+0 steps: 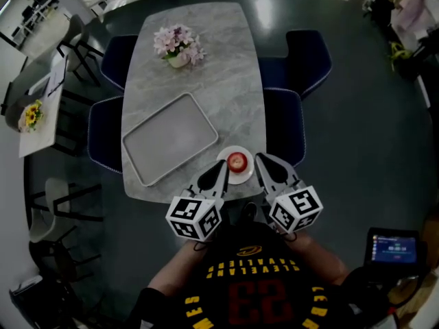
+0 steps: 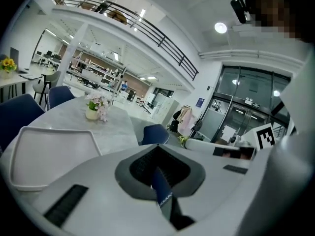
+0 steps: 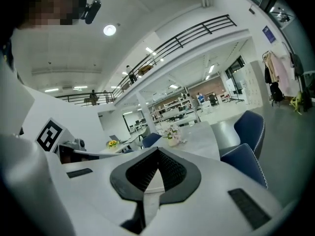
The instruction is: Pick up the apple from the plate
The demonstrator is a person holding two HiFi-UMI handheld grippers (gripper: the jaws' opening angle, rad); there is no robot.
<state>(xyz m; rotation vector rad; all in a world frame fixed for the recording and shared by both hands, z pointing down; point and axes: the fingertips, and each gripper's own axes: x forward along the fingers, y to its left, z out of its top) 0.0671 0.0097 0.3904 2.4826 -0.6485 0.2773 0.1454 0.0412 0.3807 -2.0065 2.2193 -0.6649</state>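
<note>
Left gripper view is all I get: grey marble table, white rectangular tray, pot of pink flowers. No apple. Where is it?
Observer: The head view shows the red apple on a small round white plate, at the near edge of the grey marble table, right of the white rectangular tray.
Operator: Left gripper relative to it?
Observer: The left gripper has its tips at the plate's left rim, beside the apple and not around it.
Operator: Right gripper?
Observer: The right gripper points at the plate's right side. Its own view shows the jaws almost together, with nothing between them.
</note>
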